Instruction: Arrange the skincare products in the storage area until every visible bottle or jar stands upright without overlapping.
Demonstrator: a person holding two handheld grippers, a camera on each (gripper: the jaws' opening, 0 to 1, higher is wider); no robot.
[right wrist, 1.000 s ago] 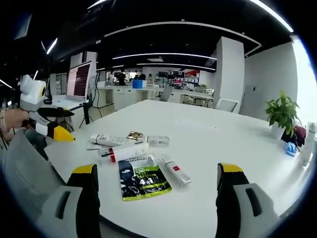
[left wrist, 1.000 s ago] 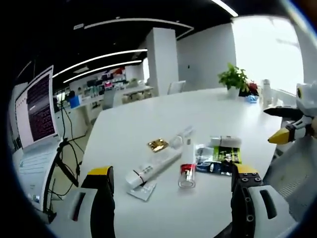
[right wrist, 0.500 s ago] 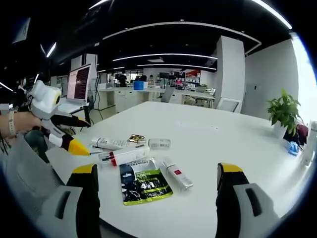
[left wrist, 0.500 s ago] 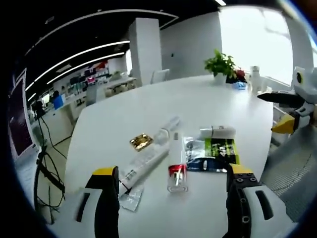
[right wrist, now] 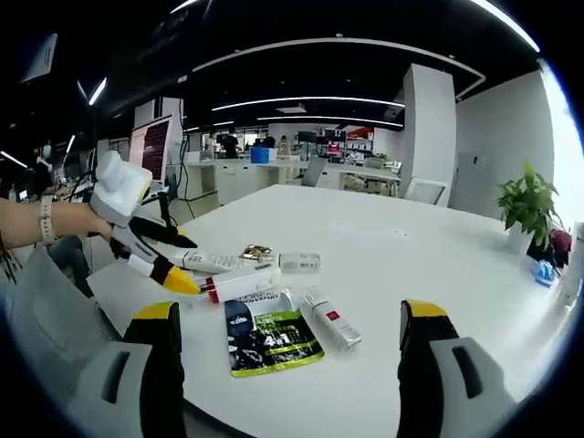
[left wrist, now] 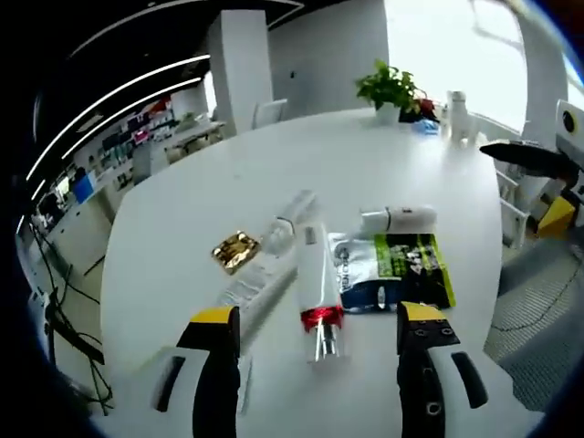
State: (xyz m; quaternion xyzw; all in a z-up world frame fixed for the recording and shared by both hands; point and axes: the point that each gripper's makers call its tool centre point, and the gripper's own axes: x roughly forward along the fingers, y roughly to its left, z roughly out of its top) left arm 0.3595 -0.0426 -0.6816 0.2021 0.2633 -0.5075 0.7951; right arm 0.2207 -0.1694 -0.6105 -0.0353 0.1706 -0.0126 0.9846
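On the white table (left wrist: 301, 155) lie several skincare items. A white bottle with a red band (left wrist: 316, 283) lies flat between the jaws of my open left gripper (left wrist: 318, 316), cap end towards the camera. Beside it are a long white tube (left wrist: 258, 290), a gold sachet (left wrist: 234, 249), a clear bottle (left wrist: 287, 217), a green-black sachet (left wrist: 394, 278) and a small white tube (left wrist: 399, 217). My right gripper (right wrist: 289, 312) stands open near the table edge, the green-black sachet (right wrist: 270, 333) ahead of it. The left gripper (right wrist: 185, 262) reaches the red-banded bottle (right wrist: 242, 281) there.
A potted plant (left wrist: 388, 87) stands at the table's far side, with small bottles near it. A monitor (right wrist: 151, 146) and desks stand beyond the table. Grey chair backs sit close under both grippers. The right gripper (left wrist: 546, 187) hangs off the table's right edge.
My left gripper has moved forward and down over the table, so the red-banded bottle now lies between its open jaws. The right gripper has hardly moved.
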